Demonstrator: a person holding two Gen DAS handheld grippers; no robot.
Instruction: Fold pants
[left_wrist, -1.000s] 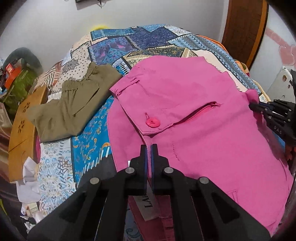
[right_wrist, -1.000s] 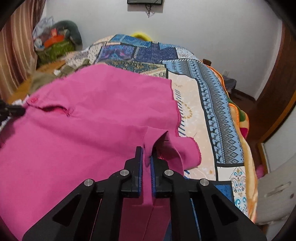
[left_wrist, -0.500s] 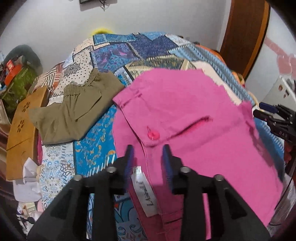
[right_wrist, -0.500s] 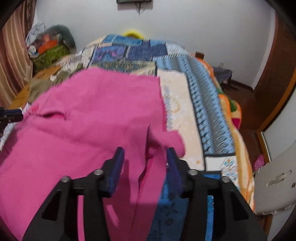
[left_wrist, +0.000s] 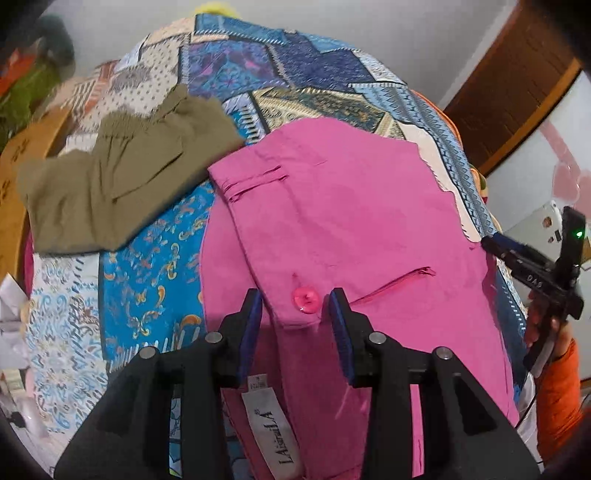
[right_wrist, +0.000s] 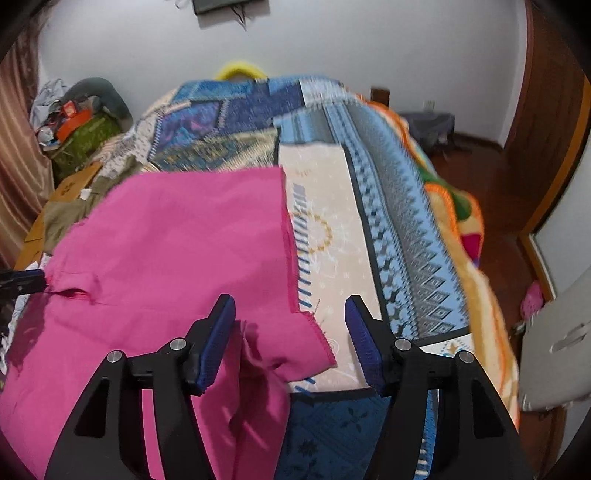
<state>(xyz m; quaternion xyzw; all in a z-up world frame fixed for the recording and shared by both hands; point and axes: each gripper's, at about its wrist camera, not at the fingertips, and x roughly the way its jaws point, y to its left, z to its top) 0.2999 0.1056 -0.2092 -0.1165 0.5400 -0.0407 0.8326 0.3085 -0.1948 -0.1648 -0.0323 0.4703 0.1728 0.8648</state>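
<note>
The pink pants (left_wrist: 332, 229) lie on the bed's patchwork blanket (left_wrist: 147, 280), folded over once, with the waist and its pink button (left_wrist: 305, 300) on top. The left gripper (left_wrist: 295, 306) and right gripper (right_wrist: 290, 314) have just been opening; both jaws stand apart and hold nothing. A loose corner (right_wrist: 295, 350) at 6 o'clock is still untidy. More folds look needed. Olive shorts (left_wrist: 118, 184) lie at 10 o'clock.

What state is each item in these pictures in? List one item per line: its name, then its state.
pink pants: folded, lying flat on the bedspread, released.
olive garment: folded, lying beside the pink pants.
left gripper: open, jaws just opened, gripping nothing.
right gripper: open, jaws just opened, cloth edge loose between them.
</note>
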